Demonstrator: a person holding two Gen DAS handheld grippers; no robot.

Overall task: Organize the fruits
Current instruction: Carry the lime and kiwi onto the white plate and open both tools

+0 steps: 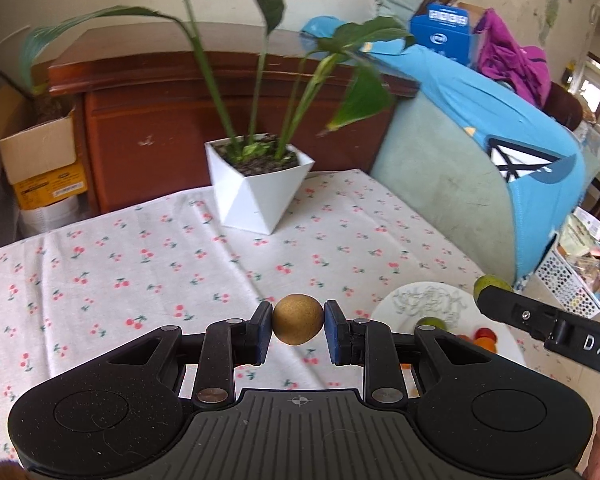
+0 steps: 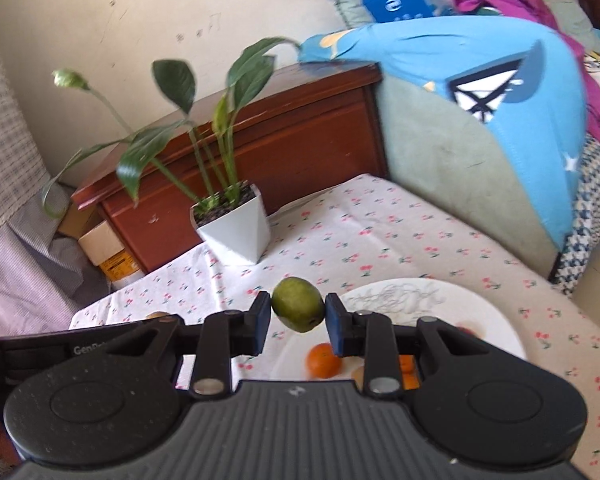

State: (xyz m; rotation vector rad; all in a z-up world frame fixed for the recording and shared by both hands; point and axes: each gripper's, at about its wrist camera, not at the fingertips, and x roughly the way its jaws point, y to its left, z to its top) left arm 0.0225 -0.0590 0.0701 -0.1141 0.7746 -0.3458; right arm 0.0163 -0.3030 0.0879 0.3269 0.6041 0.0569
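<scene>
My left gripper is shut on a round golden-brown fruit, held above the cherry-print tablecloth. My right gripper is shut on a green fruit over the left rim of a white plate. In the left wrist view the right gripper reaches in from the right, the green fruit showing at its tip, above the white plate. On the plate lie an orange, further orange and red fruits partly hidden behind my fingers, and another green fruit.
A white faceted pot with a tall leafy plant stands at the back of the table. Behind it is a brown wooden cabinet. To the right is a green chair draped with a blue shirt. Cardboard boxes sit at the left.
</scene>
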